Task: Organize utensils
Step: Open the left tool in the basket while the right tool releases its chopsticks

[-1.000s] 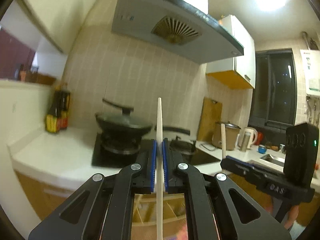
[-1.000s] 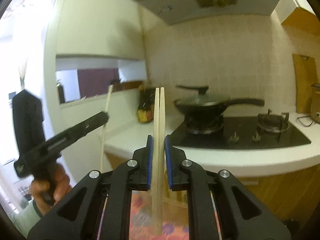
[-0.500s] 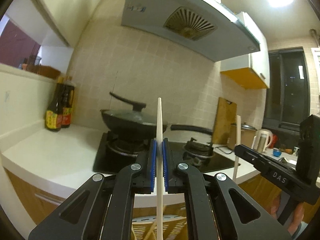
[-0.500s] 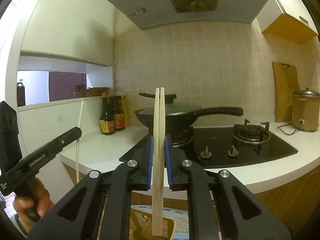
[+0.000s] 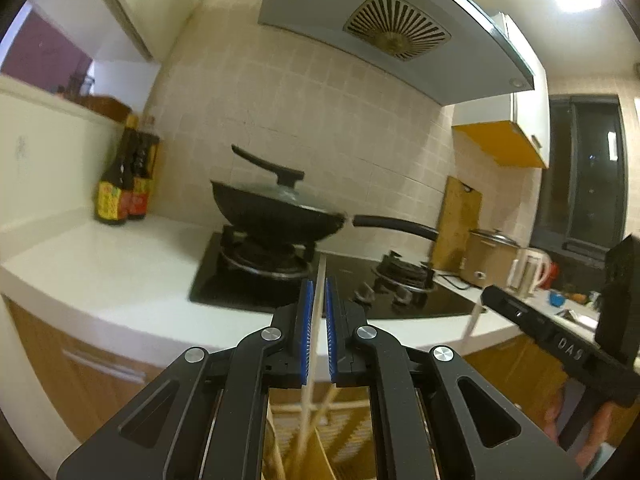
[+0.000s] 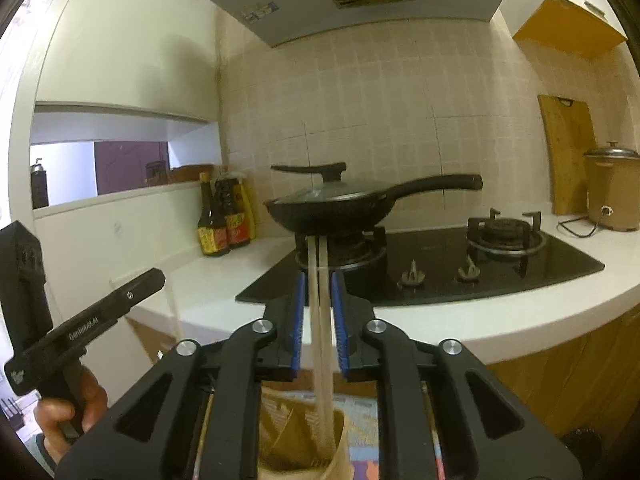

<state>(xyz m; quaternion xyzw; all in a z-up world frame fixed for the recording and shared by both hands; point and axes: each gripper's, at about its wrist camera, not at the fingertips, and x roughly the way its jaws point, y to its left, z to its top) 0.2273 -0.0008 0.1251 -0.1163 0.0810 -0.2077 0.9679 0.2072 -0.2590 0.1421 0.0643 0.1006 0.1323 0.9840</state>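
My left gripper (image 5: 318, 285) is shut on a single pale chopstick (image 5: 319, 280) that leans slightly and reaches down into a woven utensil holder (image 5: 352, 409) under the jaws. In the right wrist view my right gripper (image 6: 318, 276) has its jaws opening. A pair of chopsticks (image 6: 319, 300) stands blurred between the blue pads with small gaps on both sides, its lower ends inside the holder (image 6: 280, 432). Each gripper shows in the other's view, the right gripper (image 5: 560, 346) on the right and the left gripper (image 6: 100, 316) on the left, held by a hand (image 6: 60, 420).
Behind the holder runs a white countertop (image 6: 460, 324) with a black gas hob (image 6: 440, 268). On it sits a lidded wok (image 6: 332, 208) whose handle points right. Sauce bottles (image 6: 222, 220) stand left of it, a cutting board (image 6: 568, 156) and a cooker pot (image 6: 610, 192) right.
Both grippers sank toward the holder, which now fills the bottom of both views. The right jaws parted and the pair of chopsticks slid down. The left chopstick also stands lower.
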